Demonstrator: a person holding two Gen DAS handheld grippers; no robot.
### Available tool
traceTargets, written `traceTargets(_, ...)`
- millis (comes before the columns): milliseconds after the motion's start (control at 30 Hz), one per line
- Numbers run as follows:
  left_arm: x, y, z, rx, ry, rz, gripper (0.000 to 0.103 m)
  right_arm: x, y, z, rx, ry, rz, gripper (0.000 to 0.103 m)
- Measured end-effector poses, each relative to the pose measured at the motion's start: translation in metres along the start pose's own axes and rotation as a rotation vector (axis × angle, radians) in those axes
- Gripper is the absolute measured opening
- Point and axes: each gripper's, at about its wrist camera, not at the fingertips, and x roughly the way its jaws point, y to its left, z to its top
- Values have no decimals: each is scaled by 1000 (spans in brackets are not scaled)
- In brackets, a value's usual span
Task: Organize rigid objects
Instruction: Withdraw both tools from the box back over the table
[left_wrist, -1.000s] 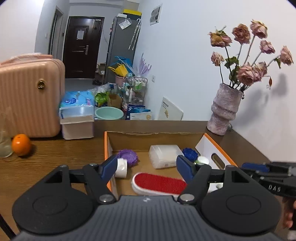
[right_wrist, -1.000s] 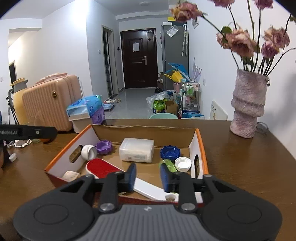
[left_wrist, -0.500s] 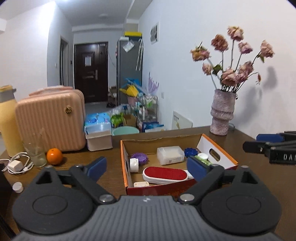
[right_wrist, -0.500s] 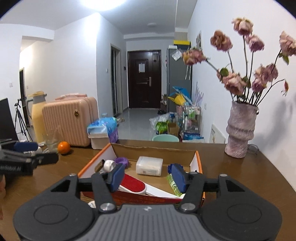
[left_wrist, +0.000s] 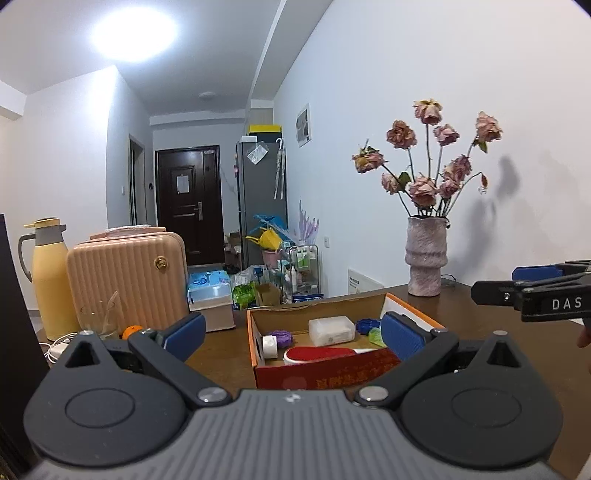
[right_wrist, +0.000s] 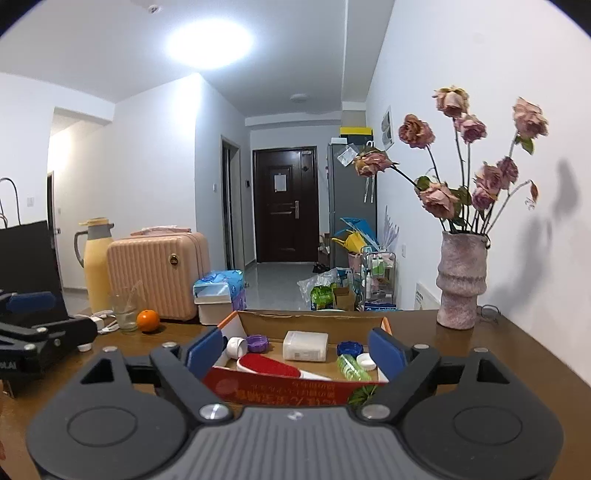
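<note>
Both grippers have pulled back from the cardboard box (right_wrist: 295, 387) since a second ago, so the whole box now sits ahead of them instead of under the fingers. My left gripper (left_wrist: 291, 334) has just been opening its jaws and they stand wide apart with nothing between the pads; my right gripper (right_wrist: 295, 350) has done the same, jaws spread and empty, the box only showing through the gap beyond them.

That box is shallow and open-topped, orange-edged with a red printed front wall, and it rests on the wooden table (right_wrist: 517, 354) toward its far edge, left of the pink vase (right_wrist: 461, 280) at the far right corner. Inside I see a red-faced brush (right_wrist: 267, 365) with a white body lying flat along the near wall, its long axis running left to right with the white handle end pointing right. Behind it are a white roll (right_wrist: 236, 347) and a purple cap (right_wrist: 257, 343) at the left, a clear rectangular case (right_wrist: 306, 345) in the middle lying flat with its long side parallel to the far wall, a blue cap (right_wrist: 351, 348), a white cap (right_wrist: 366, 362) and a green bottle (right_wrist: 352, 367) lying angled toward the near right corner.
</note>
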Motion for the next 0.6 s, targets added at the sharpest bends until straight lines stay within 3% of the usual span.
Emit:
traceTargets(200, -21, -4, -13, -7, -12, 6, 103, -26, 1, -24, 10, -48, -14, 91)
traceTargets(600, -64, 7, -43, -68, -24, -3, 103, -76, 19, -71, -29, -49, -28, 96)
